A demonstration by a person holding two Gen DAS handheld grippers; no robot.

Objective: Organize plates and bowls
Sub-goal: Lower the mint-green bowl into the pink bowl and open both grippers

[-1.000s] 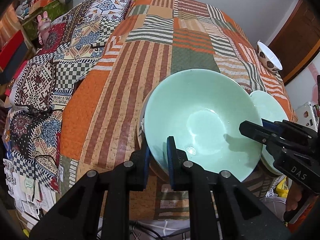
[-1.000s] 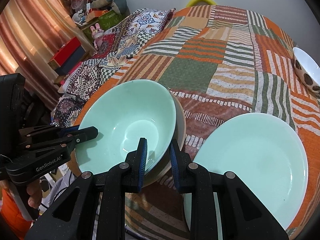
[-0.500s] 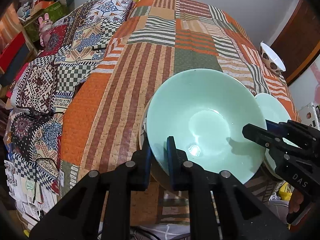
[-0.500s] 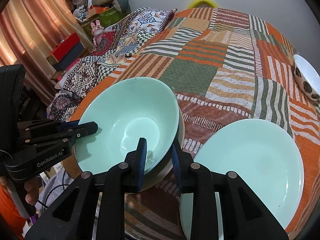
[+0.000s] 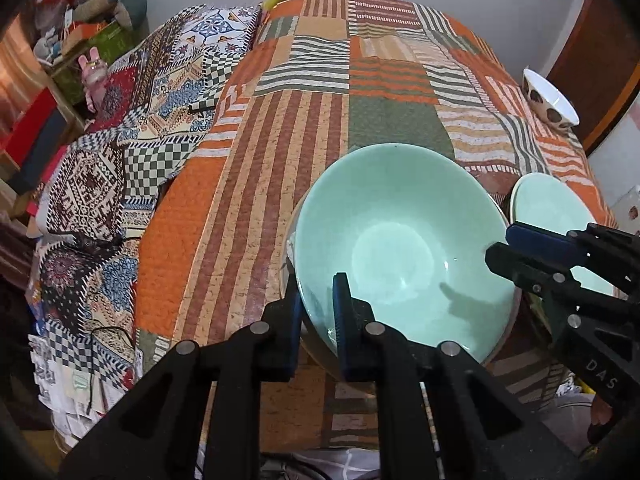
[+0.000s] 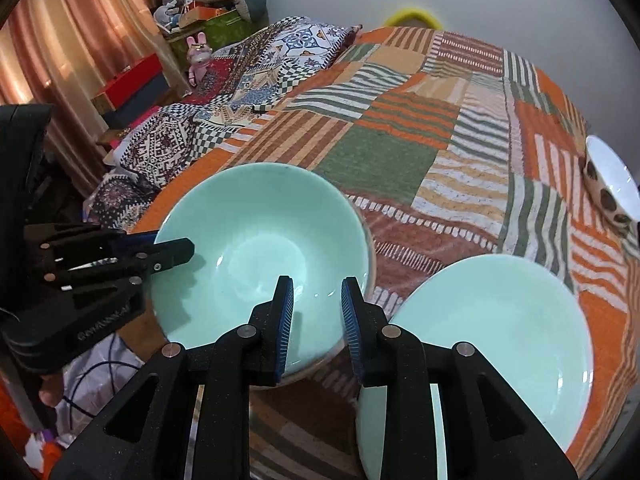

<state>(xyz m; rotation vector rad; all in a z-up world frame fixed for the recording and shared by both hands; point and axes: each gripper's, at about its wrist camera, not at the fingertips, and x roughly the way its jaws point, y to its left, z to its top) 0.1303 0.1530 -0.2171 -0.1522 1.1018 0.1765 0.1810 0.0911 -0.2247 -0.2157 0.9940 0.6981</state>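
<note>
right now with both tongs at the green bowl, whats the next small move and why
Probably lift the green bowl slightly. The left tongs are shut on its near rim, and the right tongs straddle its opposite rim, though whether they pinch it is unclear. It sits nested on a darker dish, so a small rise would free it.

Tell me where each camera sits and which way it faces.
Left wrist: rides the left gripper, looking down along its fingers, which pinch the near rim of the green bowl; the right gripper enters from the right.
Right wrist: rides the right gripper, angled down over the bowl's rim, green plate at right; the left gripper enters from the left.
Both views share the bowl, plate, spotted bowl and patchwork cloth.
</note>
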